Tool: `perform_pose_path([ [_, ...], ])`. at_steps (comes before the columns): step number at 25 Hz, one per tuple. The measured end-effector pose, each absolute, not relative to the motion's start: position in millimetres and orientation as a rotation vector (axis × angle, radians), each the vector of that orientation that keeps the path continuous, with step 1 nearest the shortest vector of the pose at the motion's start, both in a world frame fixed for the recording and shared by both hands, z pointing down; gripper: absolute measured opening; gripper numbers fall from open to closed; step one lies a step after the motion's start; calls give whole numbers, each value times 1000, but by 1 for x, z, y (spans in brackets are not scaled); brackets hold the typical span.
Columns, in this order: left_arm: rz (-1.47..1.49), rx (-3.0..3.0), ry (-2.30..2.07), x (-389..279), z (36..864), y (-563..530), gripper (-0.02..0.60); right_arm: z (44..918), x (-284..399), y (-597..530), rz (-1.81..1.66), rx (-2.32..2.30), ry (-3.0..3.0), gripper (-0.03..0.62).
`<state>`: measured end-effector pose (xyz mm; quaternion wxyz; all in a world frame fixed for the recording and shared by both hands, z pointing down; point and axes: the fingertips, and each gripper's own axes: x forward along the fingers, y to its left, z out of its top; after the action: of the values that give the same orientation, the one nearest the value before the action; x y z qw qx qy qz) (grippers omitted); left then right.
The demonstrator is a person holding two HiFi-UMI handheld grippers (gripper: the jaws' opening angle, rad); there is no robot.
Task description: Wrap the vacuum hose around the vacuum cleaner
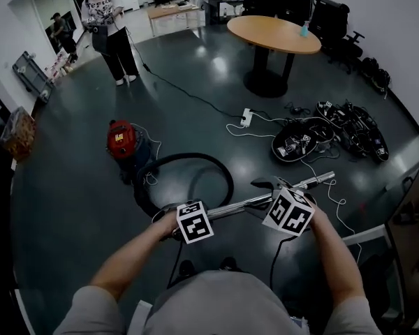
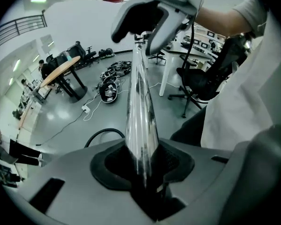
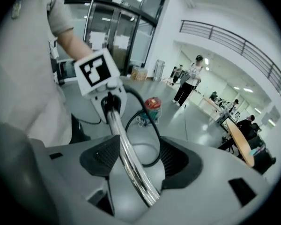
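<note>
The red-topped vacuum cleaner [image 1: 123,144] stands on the dark floor left of centre; it also shows small in the right gripper view [image 3: 152,104]. Its black hose [image 1: 195,160] lies in a wide loop on the floor beside it. A chrome wand [image 1: 241,204] runs level between my two grippers. My left gripper [image 1: 188,223] is shut on the wand [image 2: 141,102], with both pads pressed against the tube. At the wand's other end my right gripper [image 1: 286,204] stands open; the tube [image 3: 126,153] passes between its jaws with a gap on one side.
A round wooden table [image 1: 274,33] stands at the back. On the floor to the right lie a power strip with white cable [image 1: 246,117] and a pile of black gear [image 1: 335,135]. A person [image 1: 108,26] stands far left, holding a long pole.
</note>
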<state>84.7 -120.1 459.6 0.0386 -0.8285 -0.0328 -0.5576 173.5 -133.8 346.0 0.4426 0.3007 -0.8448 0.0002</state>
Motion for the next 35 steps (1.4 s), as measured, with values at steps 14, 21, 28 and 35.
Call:
perform_pose_path([
  [14, -1701, -2911, 418, 68, 468, -139, 146, 333, 163, -142, 534, 1128, -2619, 245],
  [21, -1543, -3123, 640, 51, 446, -167, 146, 363, 110, -164, 1127, 1244, -2698, 245],
  [28, -1434, -3213, 668, 20, 436, -190, 147, 371, 58, -227, 1567, 1382, -2691, 281],
  [35, -1403, -3221, 595, -22, 437, -215, 147, 383, -2, -292, 1712, 1522, -2582, 279],
])
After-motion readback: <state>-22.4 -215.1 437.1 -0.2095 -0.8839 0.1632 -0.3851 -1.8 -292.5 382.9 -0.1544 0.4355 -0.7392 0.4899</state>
